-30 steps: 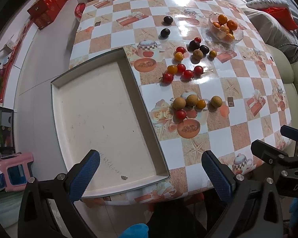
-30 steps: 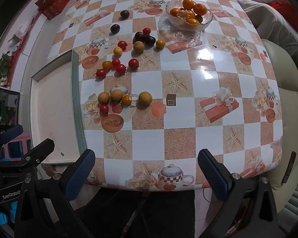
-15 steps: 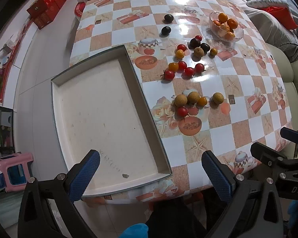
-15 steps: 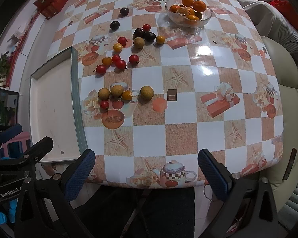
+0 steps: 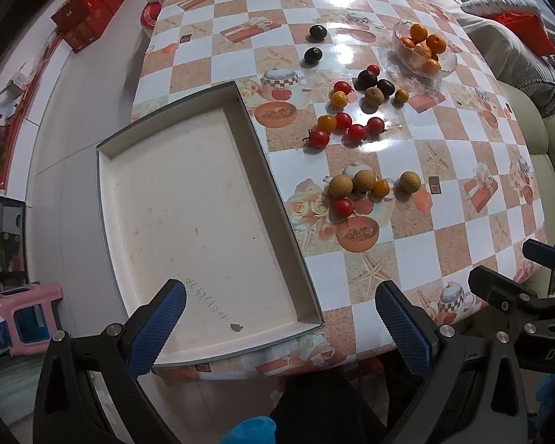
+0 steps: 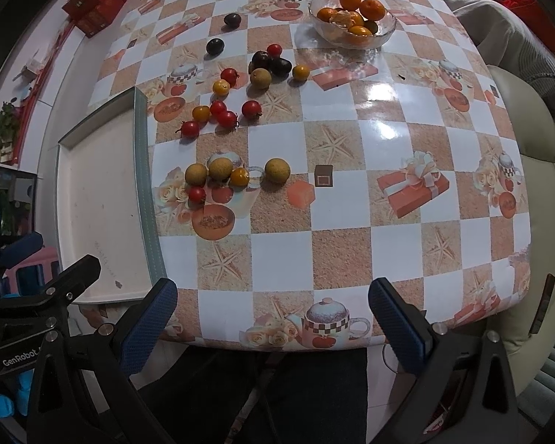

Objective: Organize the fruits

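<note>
I'm holding both claws wide open and empty, left claw (image 5: 279, 312) over the white tray (image 5: 203, 214), right claw (image 6: 273, 310) over the bench (image 6: 344, 251); cherry tomatoes (image 6: 225, 116) and longans (image 6: 218, 170) are lying loose on its checkered cloth, a glass bowl of oranges (image 6: 351, 22) sitting beyond, beside a beige sofa (image 6: 536, 155)

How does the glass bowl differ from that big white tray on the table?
The glass bowl is round and clear; the white tray is rectangular and opaque. The bowl holds oranges; the tray holds no fruit. The bowl sits at the table's far side, the tray at the near edge. Both rest on the checked tablecloth.
</note>
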`<action>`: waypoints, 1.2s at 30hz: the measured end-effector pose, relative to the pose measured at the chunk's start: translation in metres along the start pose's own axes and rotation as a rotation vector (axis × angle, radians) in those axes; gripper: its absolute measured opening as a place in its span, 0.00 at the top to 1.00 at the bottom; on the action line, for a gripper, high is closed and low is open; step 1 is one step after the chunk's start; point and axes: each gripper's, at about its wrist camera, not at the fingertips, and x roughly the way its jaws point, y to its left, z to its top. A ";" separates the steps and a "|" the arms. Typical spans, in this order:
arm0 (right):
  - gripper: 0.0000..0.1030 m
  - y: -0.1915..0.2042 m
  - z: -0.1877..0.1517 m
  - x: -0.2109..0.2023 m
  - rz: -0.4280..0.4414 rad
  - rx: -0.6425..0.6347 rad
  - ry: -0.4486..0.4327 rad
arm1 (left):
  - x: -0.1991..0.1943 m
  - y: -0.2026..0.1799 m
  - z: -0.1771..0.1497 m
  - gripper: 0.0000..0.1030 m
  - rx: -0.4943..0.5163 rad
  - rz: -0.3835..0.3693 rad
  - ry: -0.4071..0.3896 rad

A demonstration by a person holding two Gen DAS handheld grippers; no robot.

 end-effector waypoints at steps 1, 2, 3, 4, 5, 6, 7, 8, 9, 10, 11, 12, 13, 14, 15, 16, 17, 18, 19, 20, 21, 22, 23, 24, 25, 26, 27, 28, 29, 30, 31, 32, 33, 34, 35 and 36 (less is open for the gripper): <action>0.00 0.000 0.000 0.000 0.001 0.001 -0.001 | 0.000 0.000 0.000 0.00 -0.002 -0.001 0.001; 0.00 0.000 -0.001 0.000 0.001 0.001 -0.002 | 0.000 0.000 0.000 0.00 -0.001 -0.001 0.002; 0.00 0.000 0.000 0.000 0.001 0.000 -0.001 | 0.000 0.000 0.000 0.00 -0.001 0.000 0.002; 0.00 0.001 0.002 0.000 0.001 -0.003 0.000 | 0.001 0.001 0.000 0.00 -0.004 0.000 0.002; 0.00 0.001 0.004 0.000 0.003 -0.006 0.000 | 0.001 0.001 0.001 0.00 -0.008 0.001 0.003; 0.00 0.001 0.006 0.000 0.004 -0.008 0.001 | 0.001 0.001 0.002 0.00 -0.012 0.000 0.003; 0.00 0.001 0.007 0.000 0.004 -0.011 0.001 | 0.002 0.002 0.003 0.00 -0.017 -0.001 0.003; 0.00 0.001 0.009 0.000 0.005 -0.014 0.000 | 0.002 0.002 0.003 0.00 -0.022 0.001 0.002; 0.00 0.001 0.011 0.000 0.005 -0.017 0.000 | 0.002 0.002 0.005 0.00 -0.026 0.004 0.003; 0.00 0.000 0.012 0.000 0.005 -0.021 0.000 | 0.002 0.003 0.006 0.00 -0.031 0.009 0.003; 0.00 -0.001 0.014 0.001 0.006 -0.024 0.000 | 0.003 0.003 0.006 0.00 -0.037 0.009 0.004; 0.00 -0.002 0.015 0.001 0.006 -0.026 0.001 | 0.003 0.004 0.007 0.00 -0.045 0.006 0.006; 0.00 -0.003 0.016 0.002 0.007 -0.027 0.003 | 0.004 0.004 0.008 0.00 -0.054 0.003 0.009; 0.00 -0.004 0.017 0.003 0.008 -0.027 0.006 | 0.005 0.004 0.009 0.00 -0.061 0.004 0.013; 0.00 -0.005 0.018 0.004 0.008 -0.026 0.009 | 0.006 0.004 0.009 0.00 -0.066 0.005 0.015; 0.00 -0.007 0.018 0.005 0.006 -0.024 0.012 | 0.008 0.004 0.010 0.00 -0.071 0.005 0.020; 0.00 -0.009 0.019 0.006 0.006 -0.023 0.015 | 0.009 0.004 0.010 0.00 -0.074 0.003 0.024; 0.00 -0.012 0.020 0.007 0.009 -0.018 0.018 | 0.011 0.003 0.010 0.00 -0.074 0.000 0.031; 0.00 -0.014 0.020 0.008 0.010 -0.015 0.020 | 0.012 0.002 0.010 0.00 -0.073 -0.002 0.036; 0.00 -0.017 0.020 0.010 0.010 -0.011 0.024 | 0.014 0.000 0.010 0.00 -0.071 -0.006 0.043; 0.00 -0.019 0.020 0.012 0.010 -0.010 0.028 | 0.017 -0.002 0.010 0.00 -0.071 -0.016 0.053; 0.00 -0.021 0.019 0.014 0.011 -0.009 0.033 | 0.019 -0.004 0.010 0.00 -0.072 -0.021 0.062; 0.00 -0.024 0.019 0.016 0.011 -0.009 0.040 | 0.022 -0.006 0.010 0.00 -0.073 -0.022 0.070; 0.00 -0.026 0.018 0.019 0.011 -0.009 0.048 | 0.025 -0.009 0.009 0.00 -0.074 -0.020 0.080; 0.00 -0.029 0.018 0.022 0.013 -0.009 0.057 | 0.028 -0.011 0.009 0.00 -0.073 -0.015 0.093; 0.00 -0.032 0.017 0.025 0.013 -0.008 0.065 | 0.032 -0.014 0.009 0.00 -0.072 -0.003 0.104; 0.00 -0.035 0.016 0.028 0.012 -0.005 0.073 | 0.035 -0.016 0.008 0.00 -0.068 0.014 0.113; 0.00 -0.038 0.016 0.033 0.012 -0.004 0.081 | 0.039 -0.019 0.008 0.00 -0.060 0.029 0.121; 0.00 -0.040 0.016 0.036 0.010 -0.003 0.088 | 0.042 -0.021 0.007 0.00 -0.052 0.038 0.125; 0.00 -0.042 0.015 0.040 0.007 -0.003 0.094 | 0.044 -0.022 0.007 0.00 -0.048 0.044 0.126; 0.00 -0.043 0.015 0.044 0.005 -0.005 0.100 | 0.047 -0.023 0.006 0.00 -0.043 0.051 0.126; 0.00 -0.045 0.016 0.049 0.001 -0.010 0.106 | 0.049 -0.023 0.006 0.00 -0.040 0.056 0.126; 0.00 -0.045 0.016 0.054 -0.005 -0.017 0.108 | 0.051 -0.023 0.006 0.00 -0.039 0.060 0.126; 0.00 -0.045 0.018 0.059 -0.013 -0.027 0.108 | 0.054 -0.024 0.007 0.00 -0.039 0.067 0.127; 0.00 -0.045 0.020 0.064 -0.022 -0.036 0.109 | 0.056 -0.023 0.008 0.00 -0.039 0.074 0.128; 0.00 -0.046 0.021 0.069 -0.027 -0.044 0.109 | 0.058 -0.022 0.009 0.00 -0.039 0.077 0.129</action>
